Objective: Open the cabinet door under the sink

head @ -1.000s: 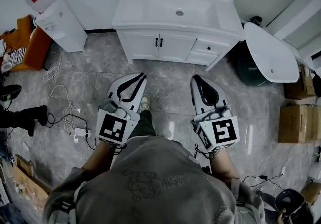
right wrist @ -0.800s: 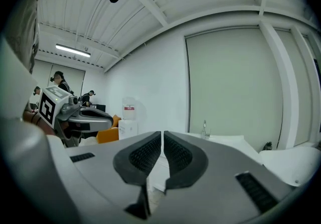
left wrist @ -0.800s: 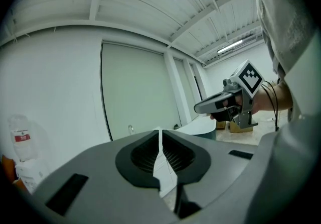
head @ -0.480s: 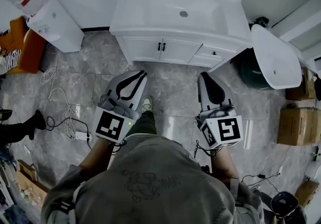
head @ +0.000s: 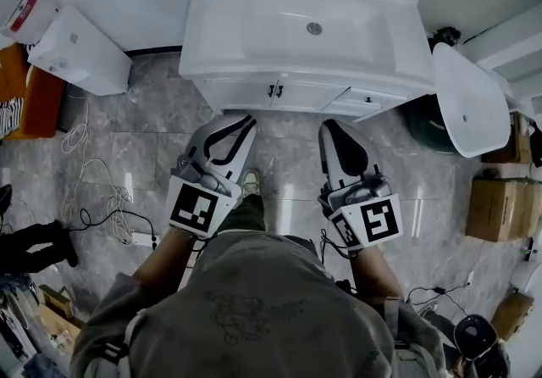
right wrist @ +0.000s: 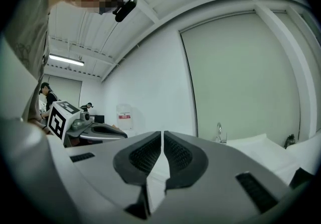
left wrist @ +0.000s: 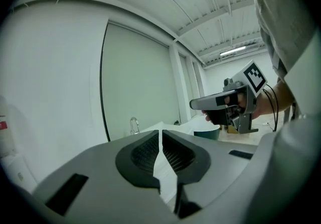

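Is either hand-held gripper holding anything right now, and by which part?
Nothing held. Left hand-held gripper and right hand-held gripper are both shut, empty, short of the cabinet doors.

I see a white cabinet (head: 246, 97) with black handles (head: 274, 91) on a grey, marble-veined floor (head: 152, 147).

Grey plastic left gripper (left wrist: 160, 132), jaws together; slim chrome faucet (left wrist: 133, 124) far behind; grey hand-held right gripper (left wrist: 195, 103) at right.
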Action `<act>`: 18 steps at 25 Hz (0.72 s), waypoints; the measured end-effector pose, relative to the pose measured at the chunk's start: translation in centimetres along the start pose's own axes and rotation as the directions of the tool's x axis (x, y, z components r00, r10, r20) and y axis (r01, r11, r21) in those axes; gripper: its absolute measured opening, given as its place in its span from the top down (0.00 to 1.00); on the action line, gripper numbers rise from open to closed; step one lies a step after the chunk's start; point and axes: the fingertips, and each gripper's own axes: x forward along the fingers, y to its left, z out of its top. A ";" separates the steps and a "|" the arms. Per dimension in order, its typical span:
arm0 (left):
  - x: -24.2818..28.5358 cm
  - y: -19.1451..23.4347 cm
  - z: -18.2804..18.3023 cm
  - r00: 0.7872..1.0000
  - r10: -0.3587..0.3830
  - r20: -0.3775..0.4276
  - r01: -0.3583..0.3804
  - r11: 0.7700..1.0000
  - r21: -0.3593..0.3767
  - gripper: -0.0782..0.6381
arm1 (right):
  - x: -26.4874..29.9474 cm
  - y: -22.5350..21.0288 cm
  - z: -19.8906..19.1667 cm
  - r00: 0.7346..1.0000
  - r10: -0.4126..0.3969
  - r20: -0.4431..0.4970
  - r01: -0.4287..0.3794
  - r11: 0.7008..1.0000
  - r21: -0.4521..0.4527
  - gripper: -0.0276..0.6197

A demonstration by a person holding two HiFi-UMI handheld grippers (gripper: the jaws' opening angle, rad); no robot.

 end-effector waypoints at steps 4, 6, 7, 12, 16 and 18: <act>2.2 2.5 -2.0 0.999 -0.024 -0.022 0.024 1.000 0.004 0.85 | 3.7 -0.7 -1.8 1.000 -0.004 -0.015 0.005 1.000 0.013 0.90; 3.4 3.0 -3.5 0.998 -0.052 -0.045 0.052 0.999 0.003 0.84 | 5.2 -1.7 -3.3 1.000 -0.017 -0.017 0.018 0.995 0.097 0.90; 4.1 3.2 -4.3 0.996 -0.065 -0.064 0.065 0.998 0.003 0.84 | 5.9 -2.3 -4.2 1.000 -0.022 -0.022 0.025 0.987 0.156 0.90; 7.6 4.1 -8.5 0.989 -0.093 -0.114 0.090 0.995 -0.031 0.84 | 8.9 -4.9 -9.3 0.994 -0.049 -0.099 0.067 0.979 0.192 0.90; 9.2 5.3 -10.6 0.995 -0.023 -0.097 0.013 0.995 -0.102 0.84 | 9.9 -6.4 -13.7 0.985 -0.066 -0.160 0.097 0.976 0.194 0.90; 9.9 5.6 -11.6 0.996 0.019 -0.083 -0.028 0.993 -0.114 0.84 | 10.6 -7.1 -16.0 0.981 -0.064 -0.184 0.099 0.977 0.191 0.90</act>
